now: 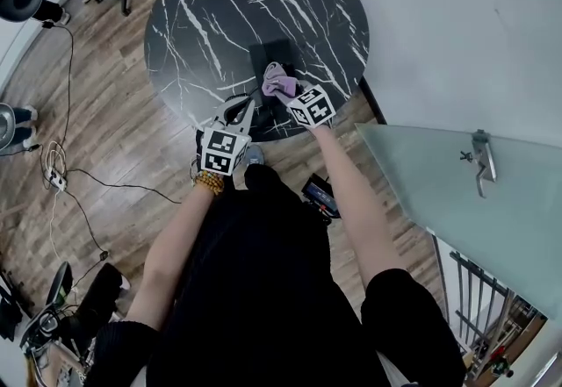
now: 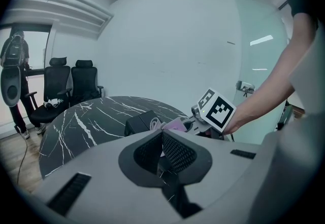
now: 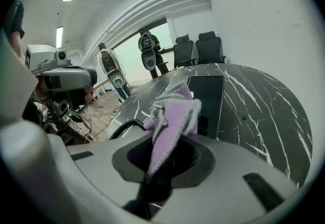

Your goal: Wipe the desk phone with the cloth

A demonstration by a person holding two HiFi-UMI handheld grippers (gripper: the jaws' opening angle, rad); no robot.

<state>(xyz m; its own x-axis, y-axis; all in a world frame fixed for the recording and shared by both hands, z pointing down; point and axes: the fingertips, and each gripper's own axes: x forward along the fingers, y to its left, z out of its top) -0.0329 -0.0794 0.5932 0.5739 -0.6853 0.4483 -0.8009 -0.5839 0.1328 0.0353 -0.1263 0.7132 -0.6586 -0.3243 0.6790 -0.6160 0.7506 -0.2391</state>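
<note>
A black desk phone (image 1: pixel 270 59) lies on the near part of the round black marble table (image 1: pixel 211 17); its coiled cord (image 3: pixel 123 126) trails off to the near left edge. My right gripper (image 1: pixel 286 89) is shut on a purple and grey cloth (image 1: pixel 278 80), which it holds over the phone's near end. In the right gripper view the cloth (image 3: pixel 175 115) stands up out of the jaws in front of the phone (image 3: pixel 207 95). My left gripper (image 1: pixel 239 116) hovers at the table's near edge, left of the phone, shut and holding nothing. Its view shows the phone (image 2: pixel 141 122) and cloth (image 2: pixel 175 126) ahead.
A white wall runs close along the table's right side. A glass door (image 1: pixel 457 192) with a metal handle (image 1: pixel 479 157) stands at the right. Black office chairs (image 2: pixel 68 83) sit beyond the table. Cables (image 1: pixel 79 183) lie on the wood floor at left. A person (image 3: pixel 147 53) stands far off.
</note>
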